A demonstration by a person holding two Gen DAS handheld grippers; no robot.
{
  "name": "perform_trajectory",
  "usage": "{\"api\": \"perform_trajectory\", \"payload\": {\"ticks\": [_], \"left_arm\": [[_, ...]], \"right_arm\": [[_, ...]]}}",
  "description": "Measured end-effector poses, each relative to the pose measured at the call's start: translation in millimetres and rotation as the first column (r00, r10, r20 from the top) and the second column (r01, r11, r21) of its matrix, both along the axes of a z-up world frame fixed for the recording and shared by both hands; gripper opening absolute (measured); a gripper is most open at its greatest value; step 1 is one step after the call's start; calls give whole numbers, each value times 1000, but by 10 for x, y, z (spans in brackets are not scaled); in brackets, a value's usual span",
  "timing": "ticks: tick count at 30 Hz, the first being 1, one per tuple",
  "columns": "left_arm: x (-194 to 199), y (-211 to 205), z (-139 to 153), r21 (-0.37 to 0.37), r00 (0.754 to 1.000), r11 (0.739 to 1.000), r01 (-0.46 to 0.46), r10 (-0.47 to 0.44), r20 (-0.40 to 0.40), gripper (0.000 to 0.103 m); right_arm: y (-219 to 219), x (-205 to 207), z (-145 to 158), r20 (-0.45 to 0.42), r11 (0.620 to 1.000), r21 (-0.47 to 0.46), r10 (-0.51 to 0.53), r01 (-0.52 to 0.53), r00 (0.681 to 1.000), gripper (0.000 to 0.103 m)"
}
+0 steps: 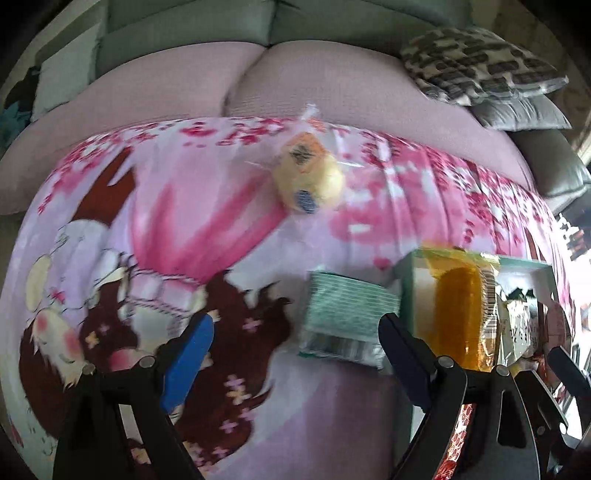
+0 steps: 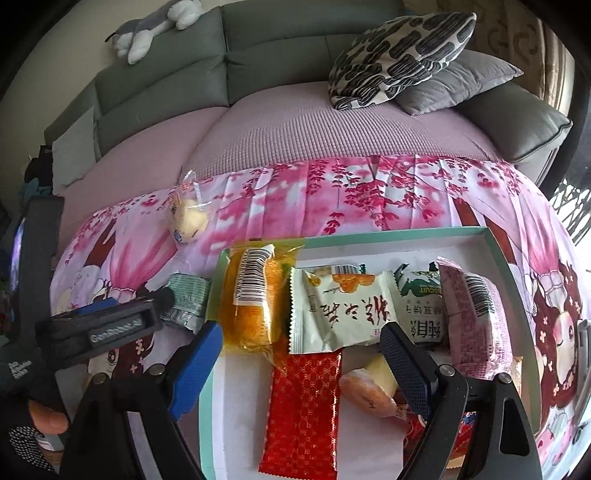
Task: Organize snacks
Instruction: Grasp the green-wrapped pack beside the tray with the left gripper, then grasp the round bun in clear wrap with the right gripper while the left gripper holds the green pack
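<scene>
My left gripper is open, low over the pink printed cloth. A green-striped snack packet lies on the cloth just ahead of it, close to the dark right finger and not pinched. A yellow bun in a clear wrapper lies farther back. My right gripper is open over the teal-rimmed tray, with nothing between its fingers. The tray holds an orange packet, a white-green packet, a green biscuit packet, a pink packet, a red packet and an orange bun.
In the right wrist view the left gripper reaches in from the left, held by a gloved hand. The green sofa behind carries a patterned cushion, a grey cushion and a plush toy.
</scene>
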State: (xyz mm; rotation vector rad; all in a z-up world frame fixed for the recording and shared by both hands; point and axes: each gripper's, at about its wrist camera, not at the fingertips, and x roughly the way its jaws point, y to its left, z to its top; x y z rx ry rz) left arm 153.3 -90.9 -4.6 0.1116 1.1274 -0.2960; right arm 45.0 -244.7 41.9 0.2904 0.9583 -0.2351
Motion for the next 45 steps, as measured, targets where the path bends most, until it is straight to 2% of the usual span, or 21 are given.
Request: {"api": "perform_trajectory", "payload": {"ticks": [5,8,9,10,12,14,18,20,26,34,40,45], "left_arm": [[-46,-194,-123,27,998,998,56,-55,-8,91],[-46,-220,-189,40,999,998,51,-51,-8,90],[-37,-206,-195,29,999,999,46,-45,-16,87],[-23,-181,-196,16,999,999,37,-37,-24,79],[-6,-138,-200,22,1000,1000,22,-21,-20,71],[0,-88,-201,39,1000,999,8,-8,-12,70],[46,5,-203,23,1000,1000,-17,17,-15,67],[83,55,-174,30,1000,999,-26,26,-1,61],[230,284,-89,-9,997,997,-75,75,7,59],[467,538,52,-57,987,989,-140,144,78,59],[730,732,-3,-76,981,983,-169,175,89,59],[807,802,-9,-86,978,980,-177,185,95,59]], "right_arm": [[-34,-6,-19,-8,1000,4,-8,8,1000,89],[-40,-5,-29,-13,1000,4,-10,10,1000,89],[-39,-5,-28,-13,1000,4,-10,10,1000,89],[-38,-7,-25,-13,1000,3,-10,10,1000,89],[-35,-7,-17,-12,1000,1,-10,10,1000,89],[-29,-2,-15,-13,1000,-2,-9,9,1000,89],[-18,3,0,-15,1000,-13,-10,9,1000,89],[-13,10,30,-9,1000,-18,-11,11,1000,89],[47,140,166,15,999,-33,12,-12,1000,89],[338,798,285,27,985,-16,170,-169,985,89],[512,1574,100,-100,952,16,305,-305,947,89],[740,1951,-93,-190,923,-14,376,-385,907,89]]}}
